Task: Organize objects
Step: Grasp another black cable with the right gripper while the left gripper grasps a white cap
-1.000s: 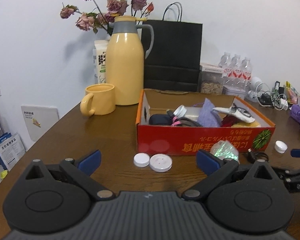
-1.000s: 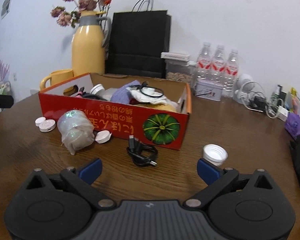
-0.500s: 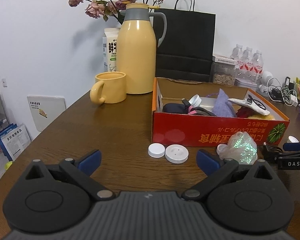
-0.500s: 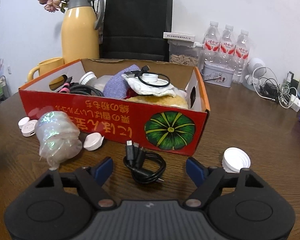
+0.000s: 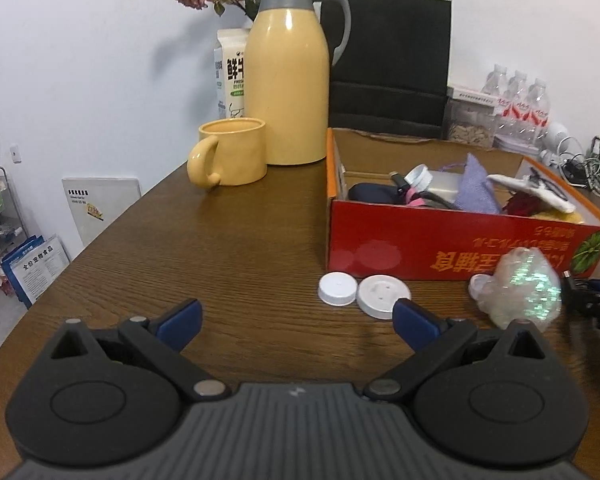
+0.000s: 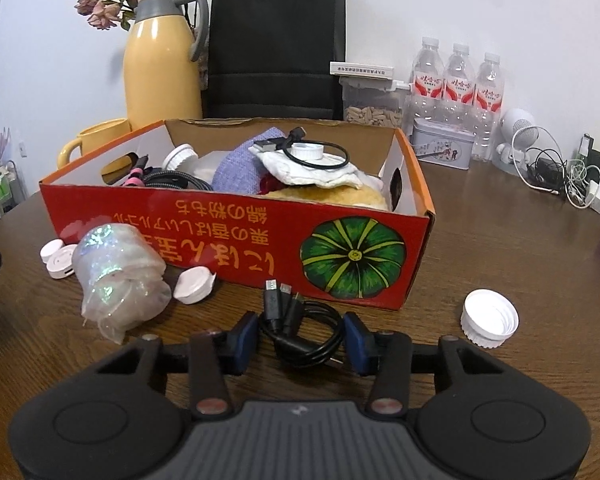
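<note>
Now the right gripper (image 6: pixel 300 338) fingers flank the black cable (image 6: pixel 300 330); the left gripper's (image 5: pixel 296 318) fingers are spread.

— What finishes am I seeing?
— Grained, softly shiny wooden table (image 5: pixel 236 248); glossy printed cardboard box (image 6: pixel 236 232); crinkly iridescent plastic bag (image 6: pixel 116 272); smooth glossy yellow jug (image 5: pixel 288 92); matt black paper bag (image 6: pixel 276 44).

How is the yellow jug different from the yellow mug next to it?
The jug is tall, with a grey collar, a lid and a grey handle; the mug is short, open at the top, and yellow all over. The jug's handle sits high on the right in the left view; the mug's loops out low on the left. Both stand upright on the table and share the same pale yellow.
</note>
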`<state>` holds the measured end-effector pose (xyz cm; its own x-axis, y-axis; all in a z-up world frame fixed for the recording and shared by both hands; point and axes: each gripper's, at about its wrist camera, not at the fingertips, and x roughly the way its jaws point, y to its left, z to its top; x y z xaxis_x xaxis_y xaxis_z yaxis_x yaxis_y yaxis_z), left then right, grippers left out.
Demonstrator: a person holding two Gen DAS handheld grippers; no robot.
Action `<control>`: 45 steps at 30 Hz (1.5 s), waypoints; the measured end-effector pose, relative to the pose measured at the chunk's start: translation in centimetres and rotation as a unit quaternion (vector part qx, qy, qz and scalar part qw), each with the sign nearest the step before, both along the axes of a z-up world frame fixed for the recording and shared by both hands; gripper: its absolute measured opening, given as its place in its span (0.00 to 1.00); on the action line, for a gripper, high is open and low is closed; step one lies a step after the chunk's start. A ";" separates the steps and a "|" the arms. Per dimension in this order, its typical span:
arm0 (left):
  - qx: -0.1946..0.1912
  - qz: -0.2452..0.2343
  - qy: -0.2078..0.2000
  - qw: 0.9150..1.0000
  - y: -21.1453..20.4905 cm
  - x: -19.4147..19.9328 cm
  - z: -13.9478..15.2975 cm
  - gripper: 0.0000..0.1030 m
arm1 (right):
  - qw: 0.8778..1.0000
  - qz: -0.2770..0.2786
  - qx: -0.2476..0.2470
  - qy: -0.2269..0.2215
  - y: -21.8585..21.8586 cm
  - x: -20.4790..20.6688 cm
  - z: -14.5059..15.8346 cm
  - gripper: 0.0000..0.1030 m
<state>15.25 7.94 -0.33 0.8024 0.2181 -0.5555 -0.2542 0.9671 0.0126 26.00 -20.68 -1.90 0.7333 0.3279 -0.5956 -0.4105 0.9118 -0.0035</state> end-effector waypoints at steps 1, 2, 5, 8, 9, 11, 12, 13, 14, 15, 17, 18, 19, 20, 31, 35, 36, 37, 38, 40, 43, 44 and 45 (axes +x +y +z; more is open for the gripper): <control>0.001 0.002 0.004 1.000 0.2 0.3 -0.1 1.00 | 1.000 0.000 0.001 -0.001 0.0 0.0 0.0 0.42; 0.002 0.003 0.009 1.000 0.4 0.7 -0.3 1.00 | 1.000 -0.001 0.002 -0.003 0.0 -0.1 0.1 0.42; 0.002 0.007 0.034 0.999 1.3 2.1 -0.9 1.00 | 1.000 -0.004 0.003 -0.011 -0.1 -0.3 0.2 0.41; -0.010 0.017 0.049 0.999 2.3 3.2 -1.5 1.00 | 1.000 -0.005 0.002 -0.025 -0.1 -0.7 0.4 0.41; -0.011 0.018 0.050 0.999 2.6 3.6 -1.5 1.00 | 1.000 -0.005 0.001 -0.029 -0.1 -0.8 0.5 0.41; -0.009 0.021 0.049 0.999 2.8 4.0 -1.6 1.00 | 0.999 -0.003 0.001 -0.034 0.0 -1.0 0.5 0.41; -0.008 0.021 0.049 0.999 2.9 4.2 -1.7 1.00 | 0.999 -0.003 0.001 -0.037 0.0 -1.1 0.6 0.41; -0.008 0.021 0.049 0.999 3.1 4.4 -1.8 1.00 | 0.999 -0.002 0.000 -0.041 0.0 -1.3 0.7 0.41; -0.007 0.021 0.048 0.999 3.1 4.5 -1.8 1.00 | 0.999 -0.002 0.000 -0.043 0.1 -1.4 0.7 0.41; -0.007 0.020 0.049 0.999 3.1 4.7 -1.9 1.00 | 0.999 -0.001 -0.001 -0.045 0.1 -1.5 0.7 0.41; -0.009 0.015 0.048 0.999 3.1 5.0 -2.0 1.00 | 0.999 0.000 0.000 -0.048 0.2 -1.6 0.8 0.41; -0.010 0.012 0.047 0.999 3.1 5.0 -2.0 1.00 | 0.999 0.000 -0.001 -0.051 0.2 -1.7 0.8 0.41; -0.010 0.009 0.045 0.999 3.1 5.1 -2.0 1.00 | 0.999 0.000 -0.001 -0.053 0.2 -1.8 0.9 0.41; -0.010 0.007 0.044 0.999 3.0 5.1 -2.0 1.00 | 0.999 0.000 -0.001 -0.055 0.2 -1.9 0.9 0.41; -0.012 -0.018 0.051 0.998 2.3 6.2 -2.8 0.93 | 0.998 0.001 0.003 -0.060 0.1 -2.3 1.0 0.41; -0.009 -0.029 0.037 0.999 1.9 6.3 -2.7 0.65 | 0.998 -0.002 0.004 -0.060 0.0 -2.2 1.0 0.41; -0.008 -0.034 0.032 0.999 1.8 6.1 -2.6 0.58 | 0.998 -0.003 0.005 -0.060 0.0 -2.2 1.0 0.41; -0.007 -0.038 0.028 0.999 1.6 6.0 -2.5 0.43 | 0.998 -0.003 0.005 -0.059 0.0 -2.2 1.0 0.41; -0.008 -0.040 0.026 0.999 1.5 5.9 -2.5 0.28 | 0.998 -0.003 0.005 -0.059 0.1 -2.2 0.9 0.41; -0.017 -0.042 0.022 0.999 1.6 5.6 -2.4 0.28 | 0.998 -0.003 0.005 -0.059 0.1 -2.2 0.9 0.41; -0.028 -0.036 0.017 0.999 1.9 5.4 -2.4 0.28 | 0.998 -0.004 0.004 -0.060 0.0 -2.3 1.0 0.41; -0.030 -0.033 0.016 0.999 2.0 5.3 -2.4 0.28 | 0.998 -0.005 0.003 -0.061 0.0 -2.3 1.0 0.41; -0.030 -0.030 0.015 0.999 2.0 5.2 -2.3 0.28 | 0.998 -0.006 0.003 -0.062 0.0 -2.3 1.0 0.41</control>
<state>20.47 9.94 -2.66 0.7958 0.1355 -0.5902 -0.1966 0.9797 -0.0401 23.72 -20.66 -0.93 0.8054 0.3224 -0.4974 -0.3967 0.9167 -0.0481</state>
